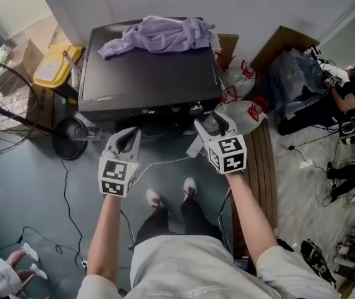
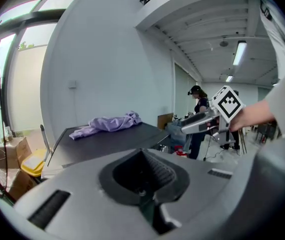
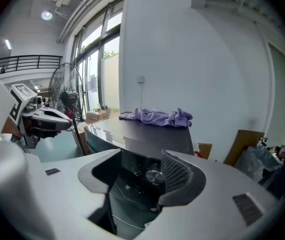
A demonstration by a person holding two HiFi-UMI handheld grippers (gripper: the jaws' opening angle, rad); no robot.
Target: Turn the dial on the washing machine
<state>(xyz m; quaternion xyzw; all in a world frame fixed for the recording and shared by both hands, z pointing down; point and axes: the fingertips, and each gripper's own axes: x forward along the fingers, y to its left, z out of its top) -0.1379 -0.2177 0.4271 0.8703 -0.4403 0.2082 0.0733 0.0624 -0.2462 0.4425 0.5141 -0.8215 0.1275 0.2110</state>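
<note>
Stretched forward from bottom edge of head view: left forearm and right forearm, both angled slightly down toward washer at upper centre. At centre-left, left hand-held gripper: jaws closed together, empty, short of washer front. At centre-right, right hand-held gripper: jaws wide apart, gripping nothing, close to control panel. Framed in its gap, mid-frame in right gripper view: dial, clear of both pads. Draped on lid, upper centre: purple cloth.

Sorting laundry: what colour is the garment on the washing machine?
Pale lilac; the garment shows best in the head view.
</note>
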